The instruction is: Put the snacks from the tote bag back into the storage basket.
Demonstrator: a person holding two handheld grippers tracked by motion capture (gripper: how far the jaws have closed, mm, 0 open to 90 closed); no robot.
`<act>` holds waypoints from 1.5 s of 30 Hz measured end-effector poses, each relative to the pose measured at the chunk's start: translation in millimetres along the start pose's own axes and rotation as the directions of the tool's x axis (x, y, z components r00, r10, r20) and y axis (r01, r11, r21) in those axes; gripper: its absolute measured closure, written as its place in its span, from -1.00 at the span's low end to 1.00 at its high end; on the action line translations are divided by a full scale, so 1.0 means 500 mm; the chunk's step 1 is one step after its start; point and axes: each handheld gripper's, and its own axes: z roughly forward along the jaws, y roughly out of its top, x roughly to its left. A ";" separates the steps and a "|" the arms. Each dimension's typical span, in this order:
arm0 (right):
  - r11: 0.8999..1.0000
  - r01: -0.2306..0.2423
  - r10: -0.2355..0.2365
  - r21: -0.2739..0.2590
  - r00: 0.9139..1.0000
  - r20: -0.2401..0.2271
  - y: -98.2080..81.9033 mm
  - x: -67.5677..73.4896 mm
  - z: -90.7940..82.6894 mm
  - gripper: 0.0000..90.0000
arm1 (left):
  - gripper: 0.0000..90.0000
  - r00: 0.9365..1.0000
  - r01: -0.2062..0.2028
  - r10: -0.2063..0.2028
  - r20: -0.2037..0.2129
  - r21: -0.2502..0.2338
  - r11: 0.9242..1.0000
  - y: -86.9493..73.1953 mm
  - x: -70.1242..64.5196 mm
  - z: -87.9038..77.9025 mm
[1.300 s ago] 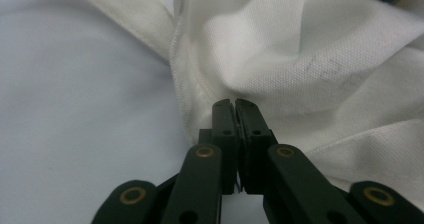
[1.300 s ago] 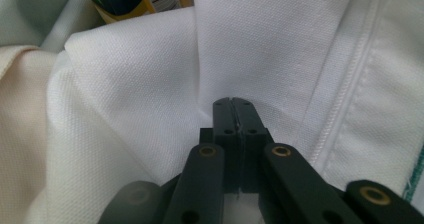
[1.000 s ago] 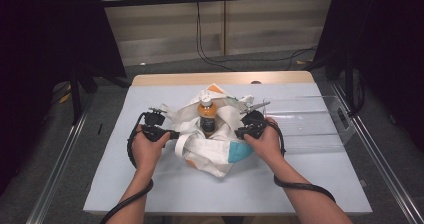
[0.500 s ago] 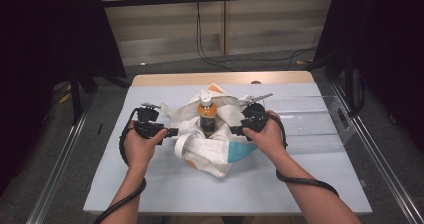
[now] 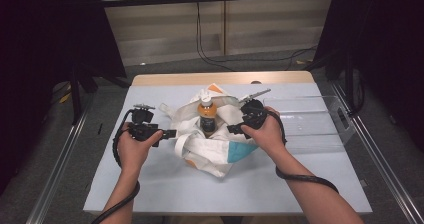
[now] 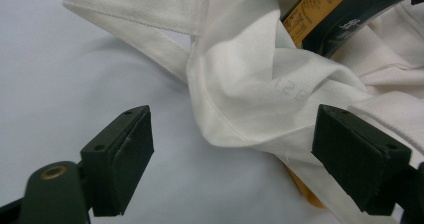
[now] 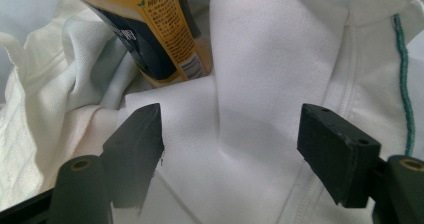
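Left gripper view looks along the left claw (image 6: pixel 232 166), whose black jaws stand wide apart and have just been opening; a crumpled fold of the white cloth tote bag (image 6: pixel 260 89) lies between and beyond them, pressed by neither pad. Its flat white strap (image 6: pixel 135 6) runs off across the pale blue desk top (image 6: pixel 60 79).

Right gripper view shows the right claw (image 7: pixel 230 141) released as well, its jaws having just spread, with a smooth panel of the bag (image 7: pixel 260 74) lying loose between them. Just past the jaws stands the orange plastic drink bottle with a dark label (image 7: pixel 150 29), nested in the cloth.

From the high view, the left claw (image 5: pixel 170 133) sits at the bag's left edge and the right claw (image 5: pixel 232 129) at its right, each held in a hand. The bottle (image 5: pixel 206 116) stands upright in the middle of the open bag (image 5: pixel 210 156), between the two claws, its white cap up. A clear plastic tray (image 5: pixel 310 121) lies on the desk (image 5: pixel 150 184) to the right, near the right hand.
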 end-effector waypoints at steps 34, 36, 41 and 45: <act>1.000 0.028 -0.028 0.010 1.000 0.007 0.030 0.005 -0.003 -0.53 | -0.91 1.000 -0.022 0.022 0.000 -0.020 1.000 -0.061 0.031 -0.025; 0.999 0.037 -0.037 0.009 0.999 0.010 0.034 0.006 -0.002 -0.53 | -0.91 1.000 -0.026 0.026 -0.003 -0.025 0.999 -0.062 0.031 -0.022; 0.999 0.048 -0.048 0.010 0.999 0.011 0.044 0.011 -0.002 -0.53 | -0.91 1.000 -0.013 0.013 0.004 -0.024 1.000 -0.064 0.035 -0.027; 0.999 0.047 -0.047 0.011 0.999 0.002 0.055 0.019 -0.003 -0.54 | -0.91 1.000 -0.017 0.017 -0.003 -0.026 1.000 -0.064 0.039 -0.032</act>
